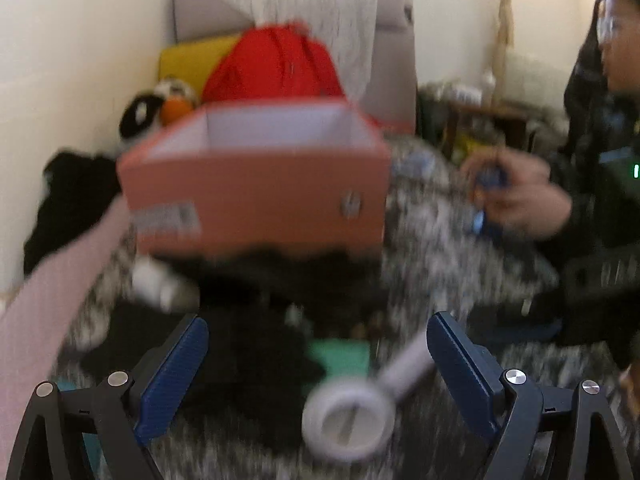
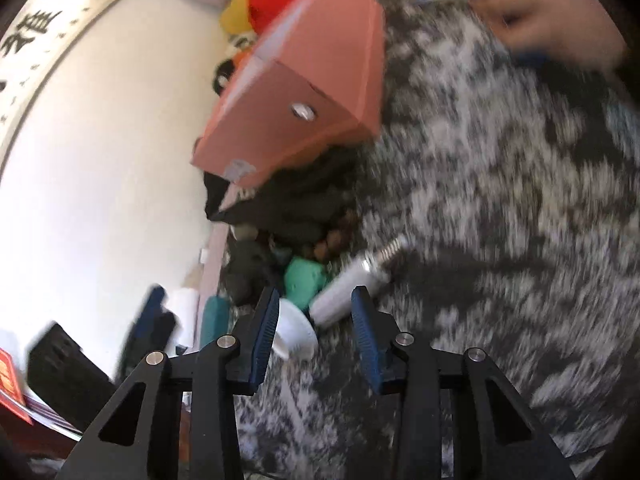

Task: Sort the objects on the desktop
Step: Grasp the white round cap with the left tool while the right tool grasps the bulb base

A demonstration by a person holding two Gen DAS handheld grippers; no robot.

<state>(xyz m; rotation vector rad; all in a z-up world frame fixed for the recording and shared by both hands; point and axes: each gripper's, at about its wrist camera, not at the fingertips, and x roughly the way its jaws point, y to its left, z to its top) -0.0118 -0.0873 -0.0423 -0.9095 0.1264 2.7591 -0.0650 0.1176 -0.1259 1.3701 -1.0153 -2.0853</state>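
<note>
A white hand-held fan (image 1: 348, 412) lies on the black-and-white patterned cloth (image 1: 440, 240). My left gripper (image 1: 316, 320) is open above it, nothing between its blue pads. In the right wrist view the fan (image 2: 344, 284) shows between the fingers of my right gripper (image 2: 316, 292). Those jaws stand partly closed, and no pad visibly presses on the fan. An open orange cardboard box (image 1: 256, 184) sits farther back on a heap of black fabric (image 1: 260, 320). A green object (image 2: 304, 280) and brown beads (image 2: 332, 240) lie beside the fan.
Another person sits at the right, a hand (image 1: 516, 196) holding something blue over the cloth. A pink sleeve (image 1: 52, 300) reaches in from the left. A red bag (image 1: 276, 64), a yellow cushion and a plush toy stand behind the box. The white wall (image 2: 100, 160) runs along the left.
</note>
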